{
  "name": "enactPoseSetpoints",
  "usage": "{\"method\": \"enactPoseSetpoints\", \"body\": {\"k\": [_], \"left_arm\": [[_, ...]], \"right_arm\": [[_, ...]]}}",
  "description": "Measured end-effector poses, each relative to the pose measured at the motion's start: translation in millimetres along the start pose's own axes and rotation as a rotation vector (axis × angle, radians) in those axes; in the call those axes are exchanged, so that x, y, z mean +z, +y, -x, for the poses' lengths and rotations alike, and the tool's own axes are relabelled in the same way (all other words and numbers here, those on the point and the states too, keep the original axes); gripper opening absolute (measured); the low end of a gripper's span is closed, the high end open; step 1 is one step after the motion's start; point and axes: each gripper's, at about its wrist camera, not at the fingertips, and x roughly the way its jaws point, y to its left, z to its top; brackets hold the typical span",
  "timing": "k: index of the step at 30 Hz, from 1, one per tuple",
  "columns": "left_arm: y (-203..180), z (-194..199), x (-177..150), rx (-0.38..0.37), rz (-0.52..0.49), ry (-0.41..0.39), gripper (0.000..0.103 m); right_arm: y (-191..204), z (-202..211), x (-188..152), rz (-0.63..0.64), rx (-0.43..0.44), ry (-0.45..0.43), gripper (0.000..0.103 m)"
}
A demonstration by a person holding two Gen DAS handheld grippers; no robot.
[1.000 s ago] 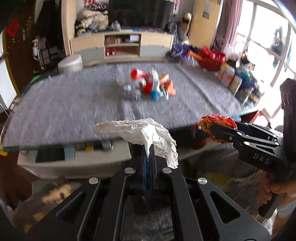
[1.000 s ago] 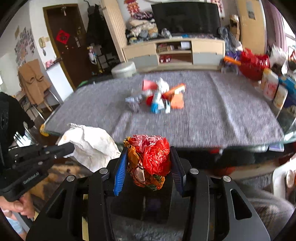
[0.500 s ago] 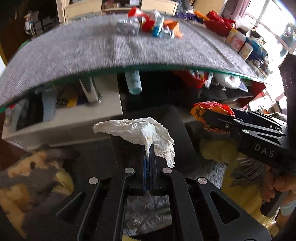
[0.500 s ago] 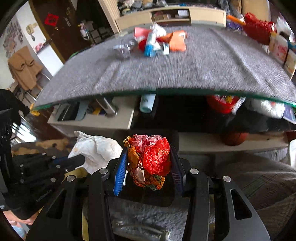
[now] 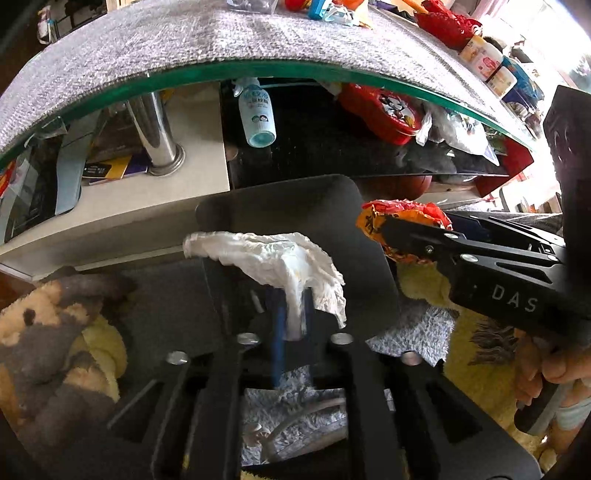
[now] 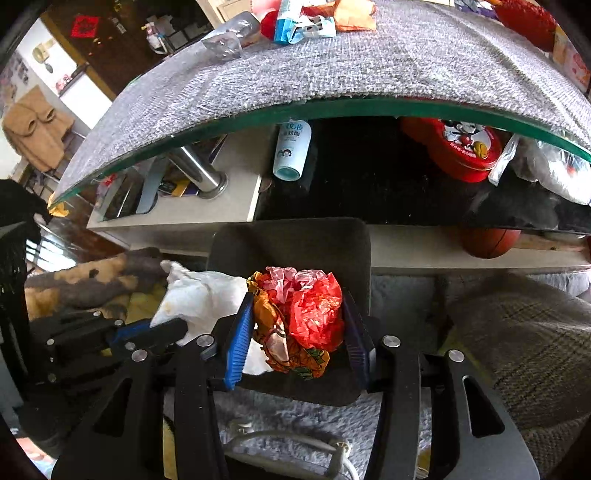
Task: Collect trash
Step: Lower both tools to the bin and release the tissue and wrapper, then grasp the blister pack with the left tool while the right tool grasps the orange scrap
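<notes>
Both loads held over the dark bin (image 5: 295,206).
Left gripper (image 5: 291,317) jaws pinch tissue (image 5: 273,258); right gripper (image 6: 299,325) jaws squeeze crumpled wrapper (image 6: 310,314). Light, soft, crushable; grab bunched middles.

trash pile (image 6: 310,20) — cut by top edge | basketball (image 6: 487,242) — half hidden under shelf
</notes>
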Motion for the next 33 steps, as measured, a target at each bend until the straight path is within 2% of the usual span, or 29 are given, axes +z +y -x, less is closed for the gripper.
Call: {"method": "enactPoseSetpoints", "body": {"k": [2, 5, 11, 14, 20, 27, 33], "left_arm": [[1, -1, 1, 0.004, 0.005, -0.002, 0.035], [4, 0, 2, 0.011, 0.012, -0.009, 0.047], [10, 6, 5, 0.031, 0.019, -0.026, 0.06], [13, 13, 8, 0.046, 0.019, -0.044, 0.067], [21, 43, 25, 0.078, 0.02, -0.114, 0.083], [30, 77, 58, 0.125, 0.017, -0.198, 0.087], [28, 95, 93, 0.151, -0.025, -0.245, 0.087]], "right_arm": [[1, -2, 1, -0.003, 0.001, 0.003, 0.054], [1, -2, 4, -0.007, -0.002, 0.0, 0.064], [-6, 3, 10, -0.029, -0.017, -0.022, 0.083], [-12, 12, 14, -0.045, -0.054, -0.047, 0.094], [-22, 41, 29, -0.067, -0.08, -0.11, 0.098], [-26, 79, 64, -0.044, -0.099, -0.211, 0.098], [-28, 90, 97, -0.017, -0.131, -0.248, 0.099]]}}
